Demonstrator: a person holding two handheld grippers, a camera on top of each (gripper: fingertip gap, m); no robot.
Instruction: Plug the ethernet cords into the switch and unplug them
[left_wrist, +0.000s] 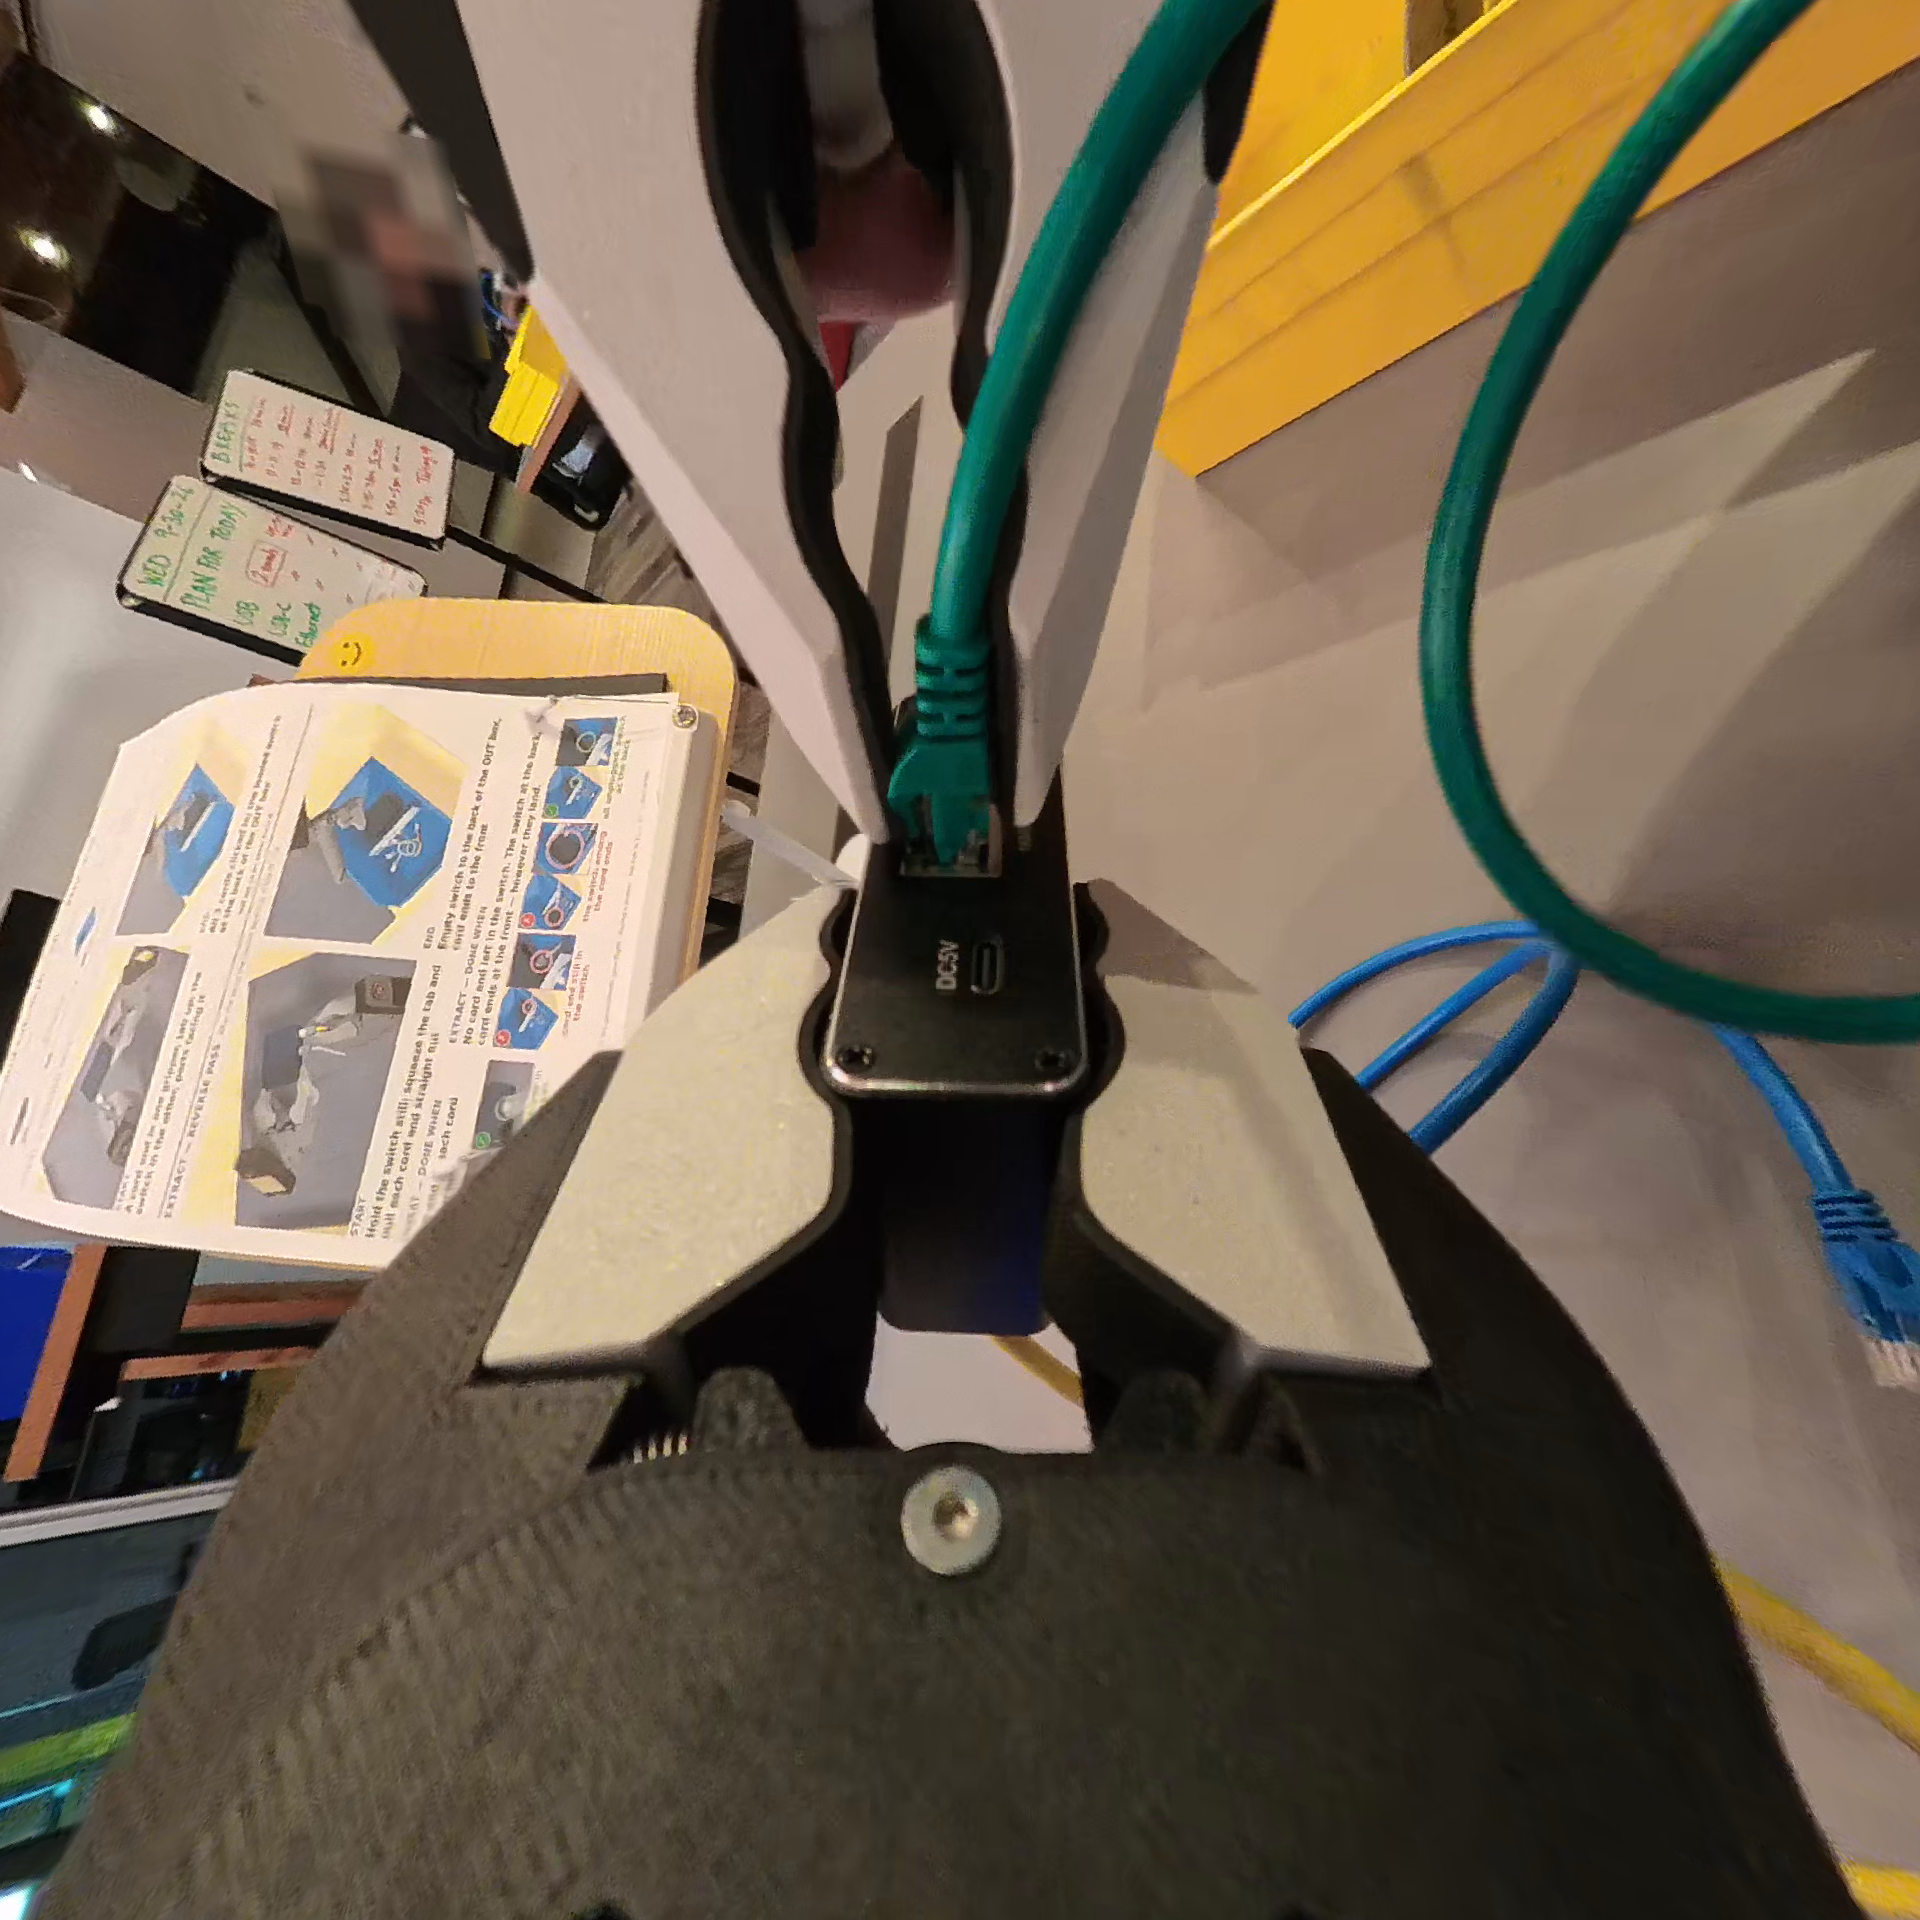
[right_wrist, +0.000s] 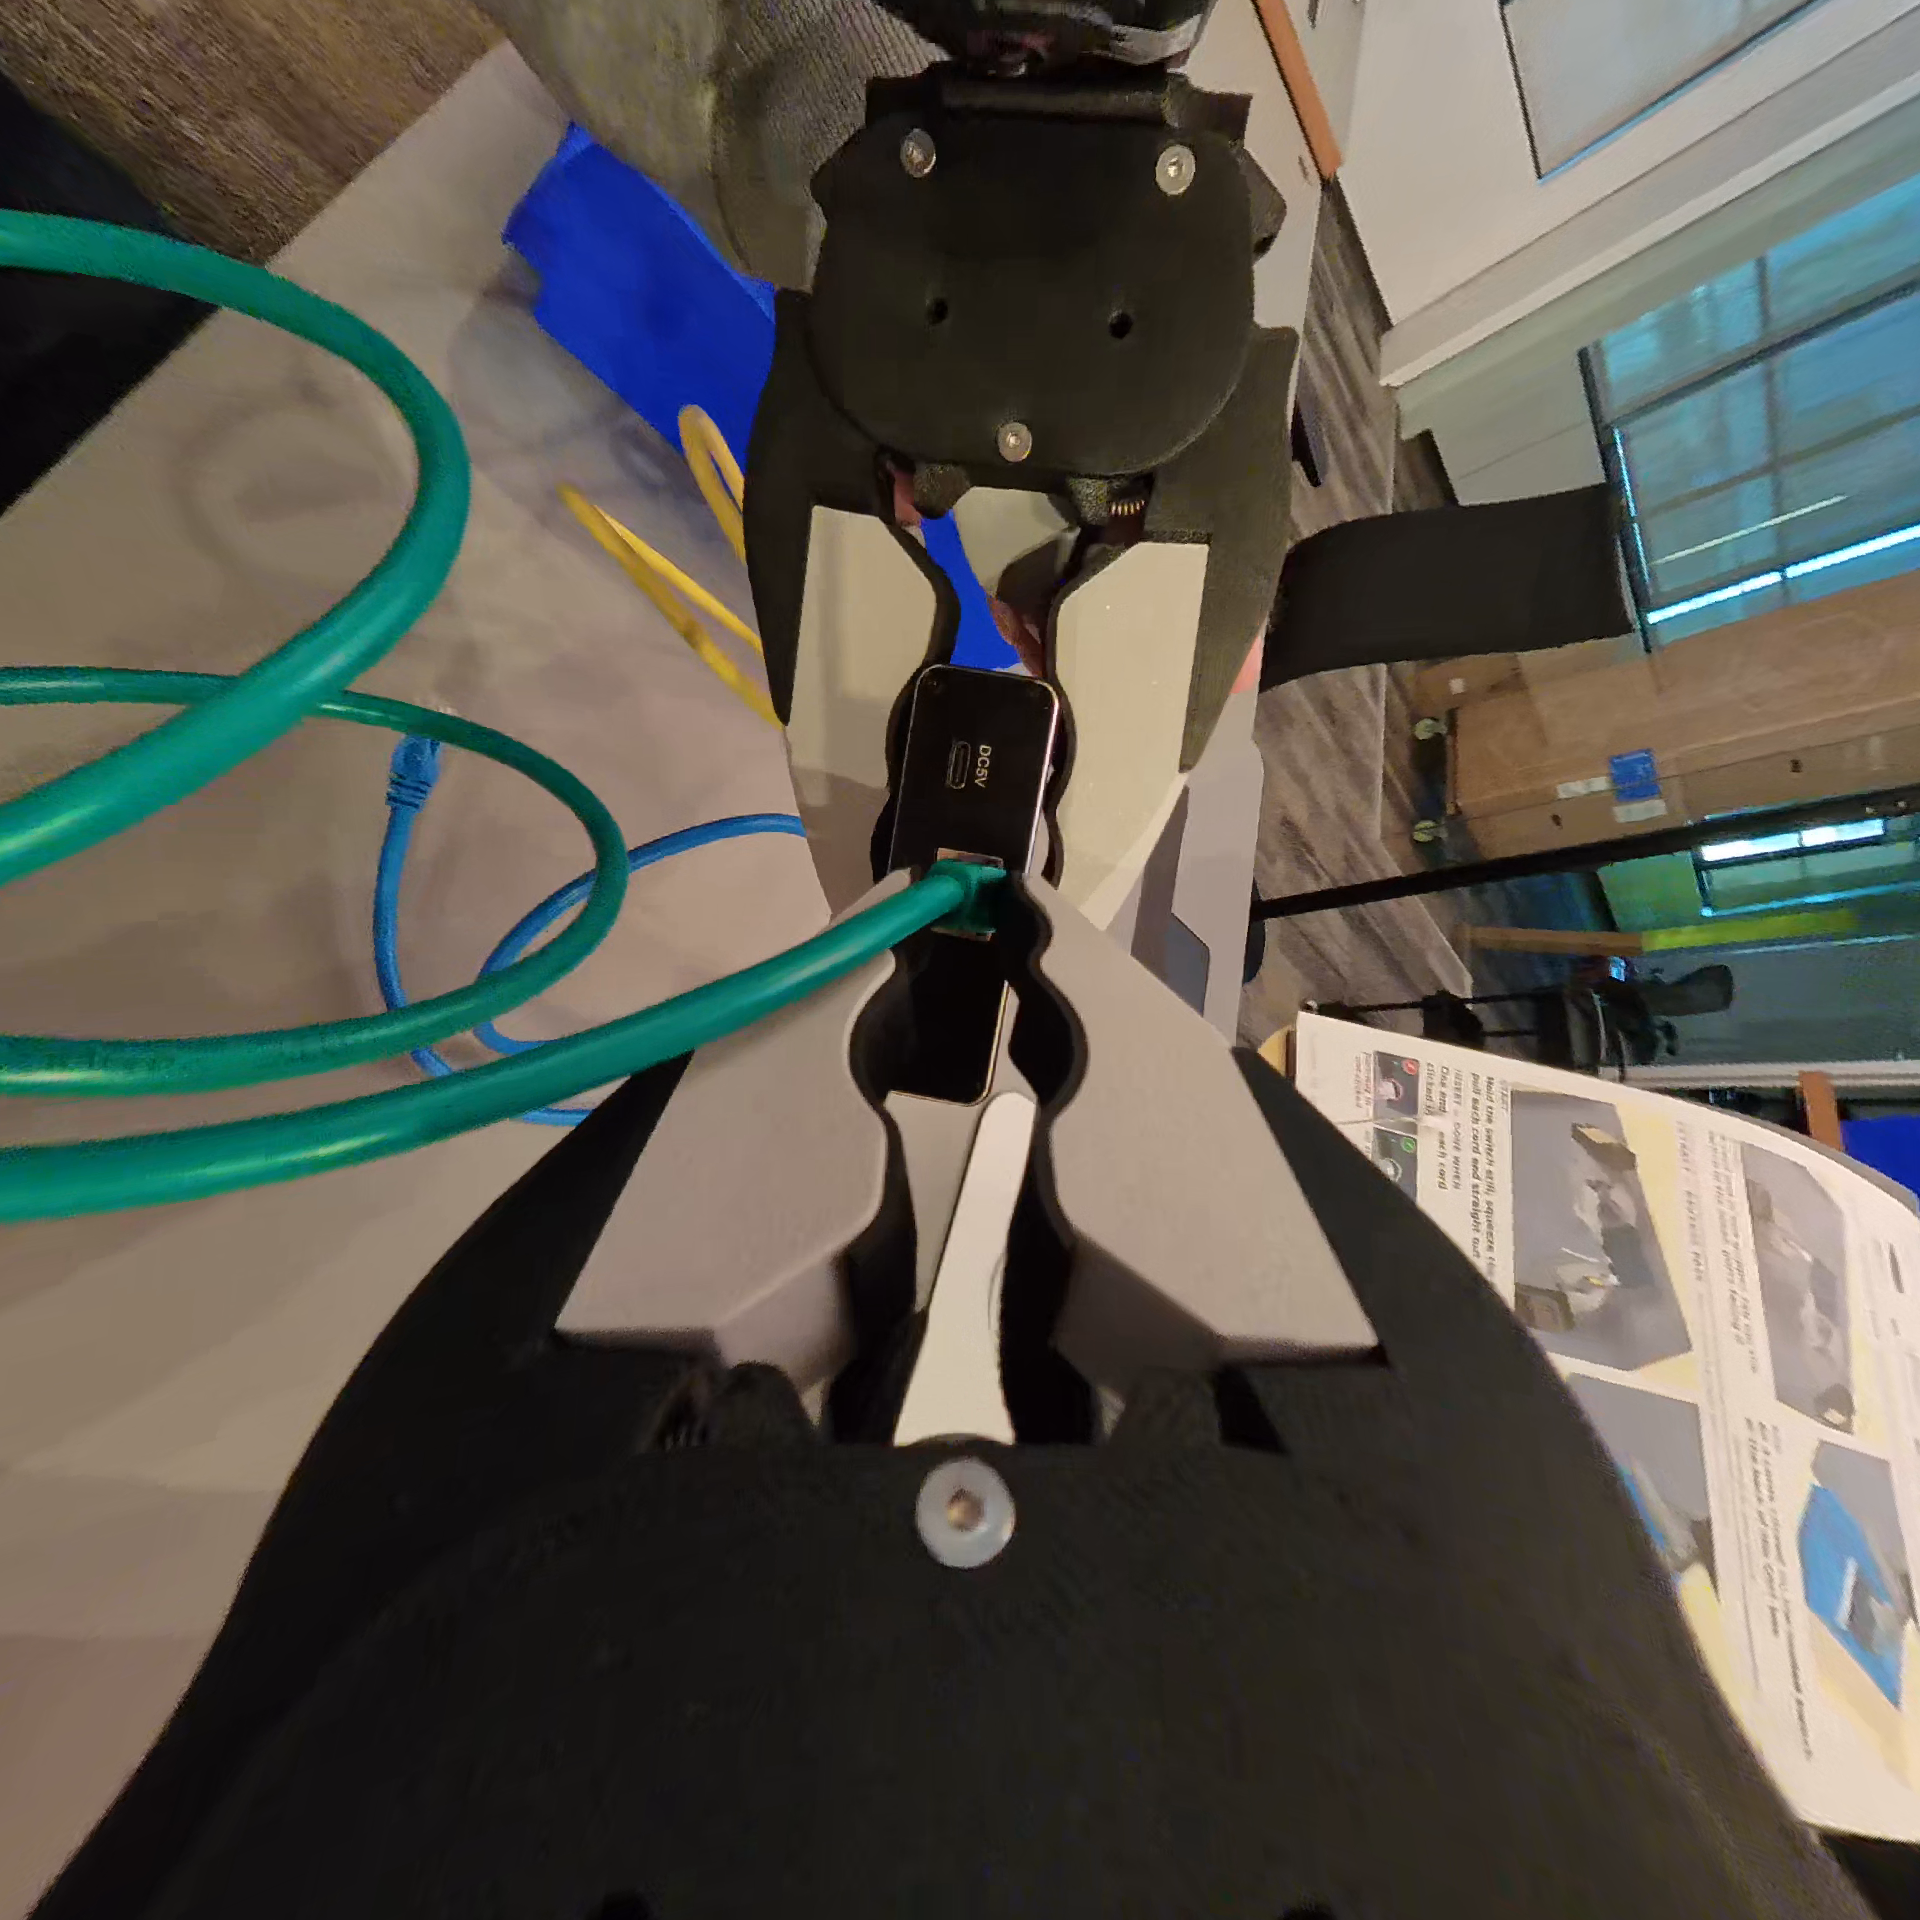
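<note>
Left gripper (left_wrist: 956, 997) is clamped on the black switch (left_wrist: 961, 987), holding it off the grey table (left_wrist: 1351, 727). Right gripper (right_wrist: 982, 914) comes in from the opposite side, jaws pinched narrow on the green cord's plug (left_wrist: 940, 769), which sits at a port on the switch's end face; cannot tell if it is fully seated.

Left wrist view, left to right: 2 whiteboards (left_wrist: 312, 488), an instruction sheet (left_wrist: 343, 956), the switch, the green cord (left_wrist: 1475, 623) looping right, a loose blue cord (left_wrist: 1829, 1184) with its free plug on the table, and a yellow bin (left_wrist: 1455, 239); yellow cord (left_wrist: 1808, 1652) barely shows.

Right wrist view only: the green loops (right_wrist: 312, 644) stacked over the blue cord (right_wrist: 400, 883), the yellow cord's loops (right_wrist: 675, 582), a blue bin (right_wrist: 634, 281), and the left gripper's black body (right_wrist: 1029, 312).
</note>
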